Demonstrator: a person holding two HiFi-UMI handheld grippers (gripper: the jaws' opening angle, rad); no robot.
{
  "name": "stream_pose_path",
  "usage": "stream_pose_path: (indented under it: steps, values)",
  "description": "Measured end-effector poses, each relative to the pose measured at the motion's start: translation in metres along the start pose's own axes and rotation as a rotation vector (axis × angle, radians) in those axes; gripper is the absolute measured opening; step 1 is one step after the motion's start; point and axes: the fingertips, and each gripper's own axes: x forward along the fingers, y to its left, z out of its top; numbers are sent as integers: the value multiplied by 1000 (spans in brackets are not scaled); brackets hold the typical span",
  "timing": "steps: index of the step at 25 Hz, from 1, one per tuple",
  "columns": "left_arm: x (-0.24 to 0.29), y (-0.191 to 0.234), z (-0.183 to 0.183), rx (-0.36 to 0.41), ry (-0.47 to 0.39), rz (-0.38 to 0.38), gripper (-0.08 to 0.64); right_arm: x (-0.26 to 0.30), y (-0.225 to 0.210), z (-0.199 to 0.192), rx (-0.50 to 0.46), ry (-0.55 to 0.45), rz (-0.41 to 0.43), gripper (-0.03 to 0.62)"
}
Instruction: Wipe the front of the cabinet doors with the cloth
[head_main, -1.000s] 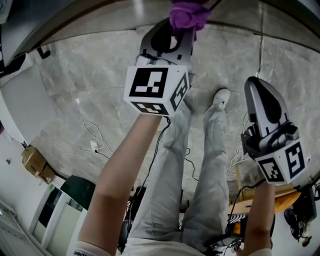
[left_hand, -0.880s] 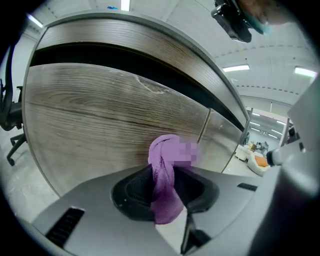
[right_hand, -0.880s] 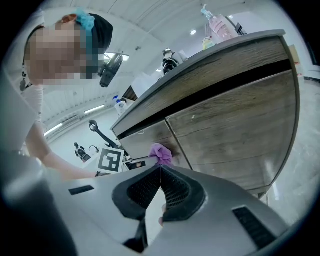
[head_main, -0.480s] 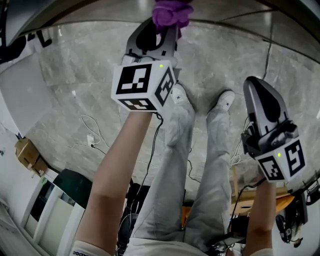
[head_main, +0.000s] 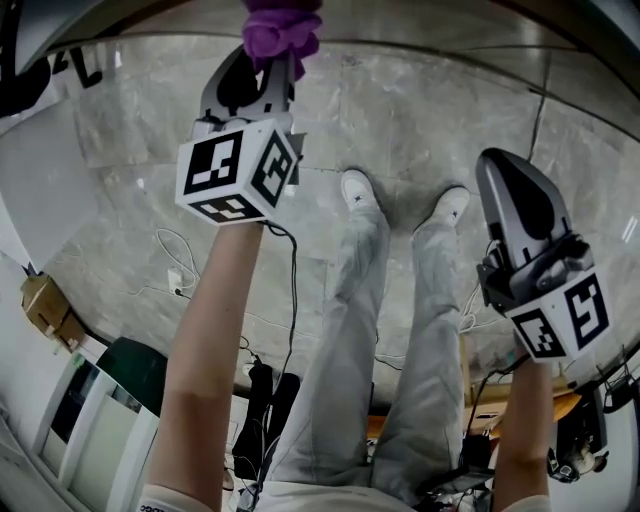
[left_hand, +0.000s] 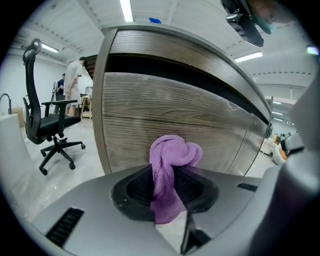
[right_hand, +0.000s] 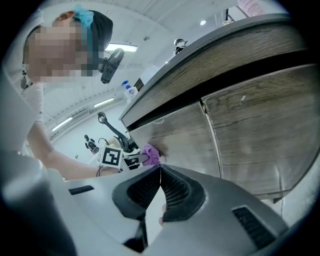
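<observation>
Bunching purple from the clamped jaws of the left gripper (left_hand: 166, 186), the cloth (left_hand: 172, 154) meets the wood-grain cabinet door (left_hand: 170, 107) near its left edge; bare door runs rightward. Right gripper (right_hand: 159, 176) closed, empty.

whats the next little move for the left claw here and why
Probably slide the left claw sideways along the cabinet door with the cloth pressed on. It is shut on the purple cloth, whose bunched end appears to meet the wood-grain front, and much door face lies beside it. The right claw is shut, empty and held back.
</observation>
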Motion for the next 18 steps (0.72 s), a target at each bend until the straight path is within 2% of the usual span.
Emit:
stream_pose_path:
  steps: [9,18]
  values:
    - [-21,69,3,37,7,128,107,12,15,-7,-20,20,33,28]
    - [-36,96,1,-18,-19,261,106,3,8,-9,-20,15,49,28]
